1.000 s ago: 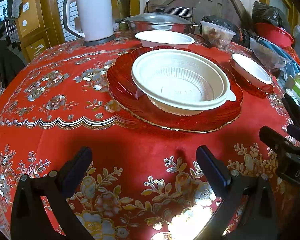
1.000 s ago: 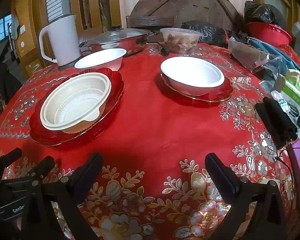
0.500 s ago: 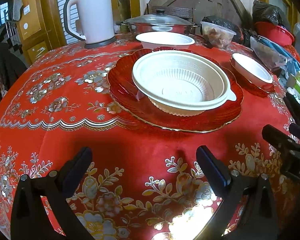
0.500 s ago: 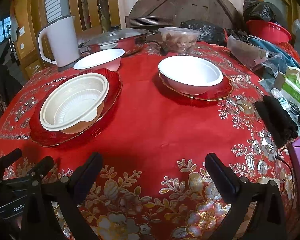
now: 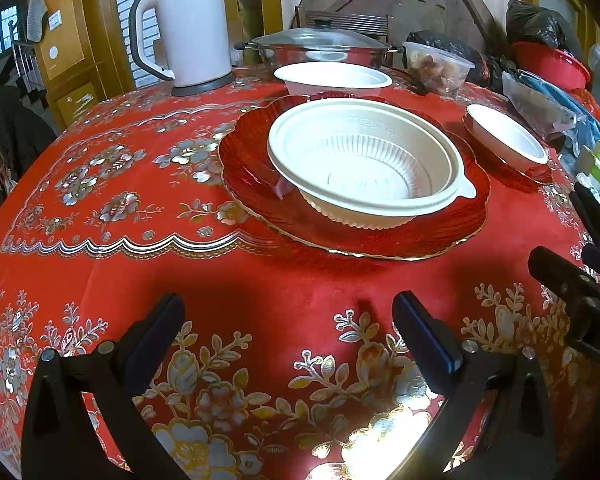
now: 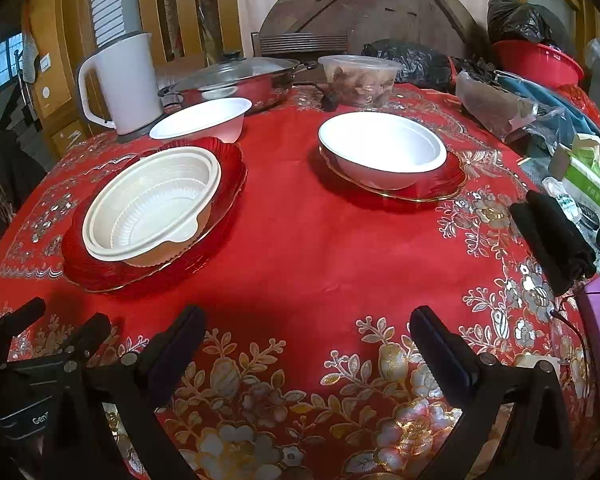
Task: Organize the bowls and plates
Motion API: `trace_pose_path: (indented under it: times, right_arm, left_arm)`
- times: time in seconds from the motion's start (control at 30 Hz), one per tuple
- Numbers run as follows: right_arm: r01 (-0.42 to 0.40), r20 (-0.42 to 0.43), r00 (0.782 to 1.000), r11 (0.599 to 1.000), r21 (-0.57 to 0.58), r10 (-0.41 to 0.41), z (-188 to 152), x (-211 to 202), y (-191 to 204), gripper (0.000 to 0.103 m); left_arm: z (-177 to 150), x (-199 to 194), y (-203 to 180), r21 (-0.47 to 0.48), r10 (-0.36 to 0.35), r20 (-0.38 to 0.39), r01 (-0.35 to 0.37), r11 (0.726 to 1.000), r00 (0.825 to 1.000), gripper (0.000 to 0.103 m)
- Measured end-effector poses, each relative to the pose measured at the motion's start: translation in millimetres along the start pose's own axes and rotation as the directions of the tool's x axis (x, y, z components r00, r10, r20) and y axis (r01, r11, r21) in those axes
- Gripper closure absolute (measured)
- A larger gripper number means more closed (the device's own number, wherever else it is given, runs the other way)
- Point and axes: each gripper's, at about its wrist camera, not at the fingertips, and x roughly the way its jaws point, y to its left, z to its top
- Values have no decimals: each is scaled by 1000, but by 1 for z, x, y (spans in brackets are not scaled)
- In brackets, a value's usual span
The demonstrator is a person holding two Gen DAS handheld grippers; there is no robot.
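Note:
A ribbed cream bowl (image 5: 364, 168) (image 6: 152, 208) sits on a large red plate (image 5: 260, 200) (image 6: 224, 188) at mid-table. A smooth white bowl (image 6: 382, 152) (image 5: 508, 142) sits on a smaller red plate (image 6: 444, 188) to the right. A third white bowl (image 5: 332, 78) (image 6: 204, 118) stands on the cloth behind the large plate. My left gripper (image 5: 288, 324) is open and empty, above the near table edge in front of the large plate. My right gripper (image 6: 308, 328) is open and empty, near the front edge, between the two plates.
A white kettle (image 5: 184, 28), a lidded steel pot (image 5: 320, 48) and a plastic food tub (image 6: 360, 80) stand at the back. Bags, a red basin (image 6: 540, 64) and boxes crowd the right side. A black folded item (image 6: 552, 240) lies at the right edge.
Both views have shifted slightly; the bowls and plates stay put. Both grippers remain open.

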Motion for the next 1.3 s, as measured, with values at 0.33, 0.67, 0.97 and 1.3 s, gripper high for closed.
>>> trace_pose_path:
  times: [0.33,0.67,0.97,1.3]
  right_arm:
    - [1,-1,1000,1000,-6,-1,1,-1,2,0]
    - [6,-3,1000,1000,-18,-6,2,-2,4,0]
    - [11,0,1000,1000,-29,-11,4,-4,5,0]
    - [10,15,1000,1000,-26,-10,9,-6,5,0]
  left_arm:
    - [0,1,3,-1,-2,-5,2,1000,1000,0]
    - [0,1,2,4,-4,-9,4,1000,1000,0]
    - [0,1,0,8,-8,-14,8,1000,1000,0]
    - [4,-9,6,35,-6,-6,6,999,1000,0]
